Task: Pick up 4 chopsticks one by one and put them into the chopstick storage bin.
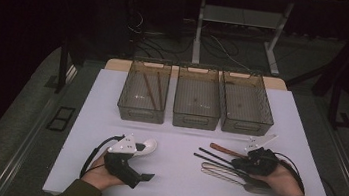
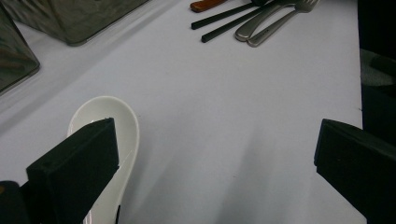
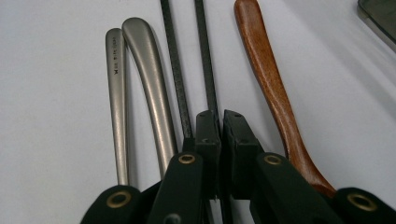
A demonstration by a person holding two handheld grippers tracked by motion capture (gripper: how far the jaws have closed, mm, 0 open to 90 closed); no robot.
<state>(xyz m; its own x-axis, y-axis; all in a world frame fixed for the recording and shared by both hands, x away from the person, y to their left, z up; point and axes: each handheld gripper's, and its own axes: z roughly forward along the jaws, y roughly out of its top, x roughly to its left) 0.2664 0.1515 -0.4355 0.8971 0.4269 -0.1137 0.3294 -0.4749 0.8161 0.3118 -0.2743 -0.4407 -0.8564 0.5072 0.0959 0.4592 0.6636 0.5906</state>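
Note:
Two black chopsticks lie side by side at the table's right front. My right gripper is shut on the right-hand chopstick, its pads pinching the thin stick; the other chopstick lies just left of the jaws. In the high view the right gripper points left over this cutlery. A white ceramic spoon lies at the left front. My left gripper stands open just above the table, its left jaw over the white spoon and nothing between the pads.
A metal spoon handle and a metal fork handle lie left of the chopsticks, a brown wooden handle to their right. Three mesh bins stand in a row at the back; the left one holds brown chopsticks.

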